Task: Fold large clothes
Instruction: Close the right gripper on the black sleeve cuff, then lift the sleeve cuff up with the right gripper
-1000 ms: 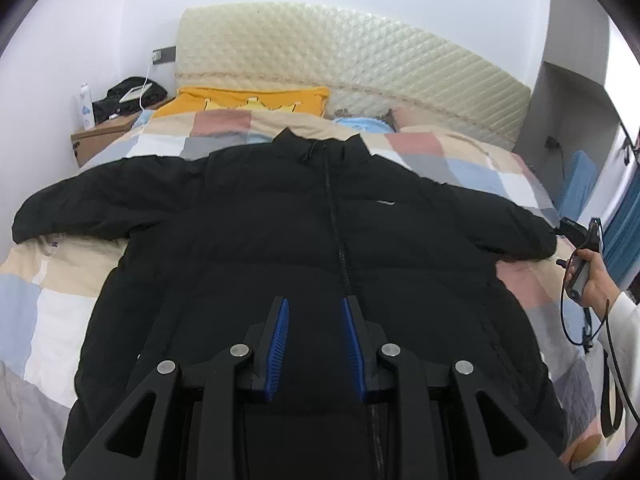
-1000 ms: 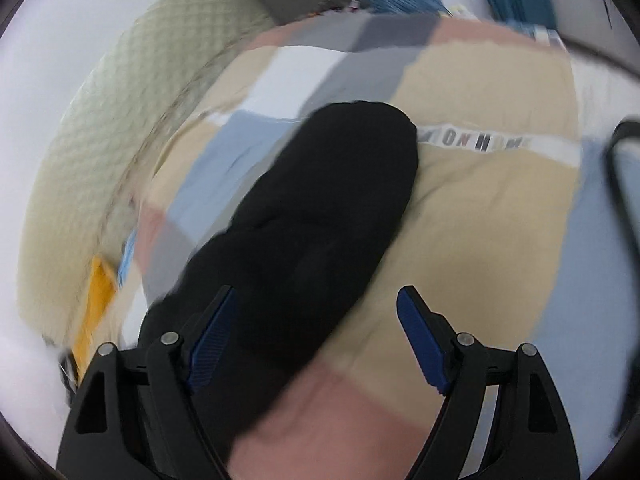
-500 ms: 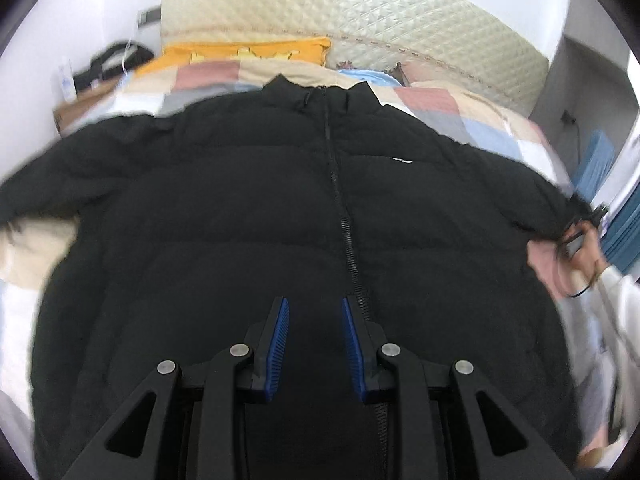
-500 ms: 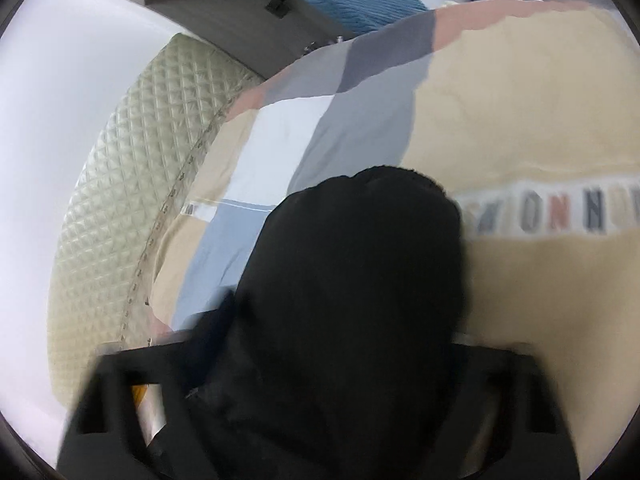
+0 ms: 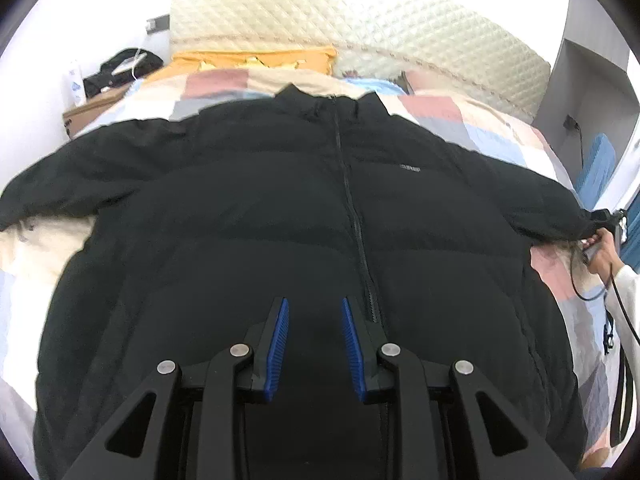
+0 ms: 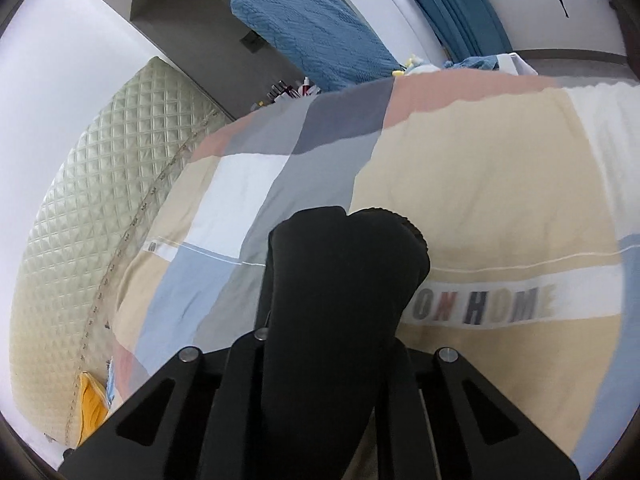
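The black puffer jacket (image 5: 320, 216) looks bulky, soft and slippery. The right gripper (image 6: 336, 344) clamps its sleeve cuff (image 6: 348, 264); the left gripper (image 5: 314, 330) hovers above the jacket's hem, jaws narrowly parted, empty.

The left gripper (image 5: 313, 338) is matte black with ribbed blue pads (image 5: 279, 344) and silver screws. At the frame's right edge, a bare-skinned hand (image 5: 602, 250) shows a white sleeve and black cable.
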### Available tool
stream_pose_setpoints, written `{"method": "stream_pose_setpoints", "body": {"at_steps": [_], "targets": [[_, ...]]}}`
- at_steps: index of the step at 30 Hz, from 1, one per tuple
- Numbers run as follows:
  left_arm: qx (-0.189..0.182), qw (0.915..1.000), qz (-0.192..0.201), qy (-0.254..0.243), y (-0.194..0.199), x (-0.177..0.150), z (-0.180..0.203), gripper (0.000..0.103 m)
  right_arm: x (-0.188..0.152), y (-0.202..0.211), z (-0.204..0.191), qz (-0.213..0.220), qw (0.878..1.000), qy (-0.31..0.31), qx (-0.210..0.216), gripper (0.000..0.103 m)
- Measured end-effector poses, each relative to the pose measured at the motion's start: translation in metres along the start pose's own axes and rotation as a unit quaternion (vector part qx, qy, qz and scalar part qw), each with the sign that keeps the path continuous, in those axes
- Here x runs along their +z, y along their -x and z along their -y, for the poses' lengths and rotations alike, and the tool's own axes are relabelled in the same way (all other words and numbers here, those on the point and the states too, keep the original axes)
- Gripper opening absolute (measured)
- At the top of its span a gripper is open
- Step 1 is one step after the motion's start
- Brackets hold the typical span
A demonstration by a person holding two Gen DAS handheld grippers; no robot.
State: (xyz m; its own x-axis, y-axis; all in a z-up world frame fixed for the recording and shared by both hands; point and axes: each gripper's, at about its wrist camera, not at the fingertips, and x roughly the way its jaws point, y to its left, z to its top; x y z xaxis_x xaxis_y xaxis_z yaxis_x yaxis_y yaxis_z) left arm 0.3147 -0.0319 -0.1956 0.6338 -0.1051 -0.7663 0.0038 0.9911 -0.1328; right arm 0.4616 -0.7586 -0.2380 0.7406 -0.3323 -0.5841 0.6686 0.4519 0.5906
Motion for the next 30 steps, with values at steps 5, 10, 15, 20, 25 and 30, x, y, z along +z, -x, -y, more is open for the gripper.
{"method": "stream_pose_setpoints", "body": {"at_steps": [5, 10, 15, 20, 25, 30], "targets": [[-0.014, 0.9997, 0.004, 0.019, 0.017, 0.003, -0.009, 0.027, 0.014, 0.037, -0.012, 0.013, 0.999, 0.042, -0.015, 0.013], [-0.013, 0.9992, 0.029, 0.023, 0.055, 0.003, -0.007, 0.027, 0.03, 0.078, -0.038, 0.018, 0.995, 0.096, -0.007, 0.013], [-0.017, 0.9985, 0.051, 0.006, 0.096, 0.001, -0.002, 0.027, 0.042, 0.132, -0.084, 0.04, 0.99, 0.135, 0.022, 0.013], [-0.022, 0.9971, 0.072, -0.006, 0.132, 0.0, -0.001, 0.027, 0.039, 0.19, -0.151, 0.065, 0.978, 0.193, 0.052, 0.013], [-0.028, 0.9957, 0.088, -0.007, 0.157, -0.003, -0.006, 0.027, 0.024, 0.237, -0.208, 0.075, 0.967, 0.228, 0.086, 0.013], [-0.026, 0.9947, 0.097, -0.02, 0.166, -0.01, -0.012, 0.027, 0.007, 0.284, -0.257, 0.073, 0.957, 0.238, 0.149, 0.013]]}}
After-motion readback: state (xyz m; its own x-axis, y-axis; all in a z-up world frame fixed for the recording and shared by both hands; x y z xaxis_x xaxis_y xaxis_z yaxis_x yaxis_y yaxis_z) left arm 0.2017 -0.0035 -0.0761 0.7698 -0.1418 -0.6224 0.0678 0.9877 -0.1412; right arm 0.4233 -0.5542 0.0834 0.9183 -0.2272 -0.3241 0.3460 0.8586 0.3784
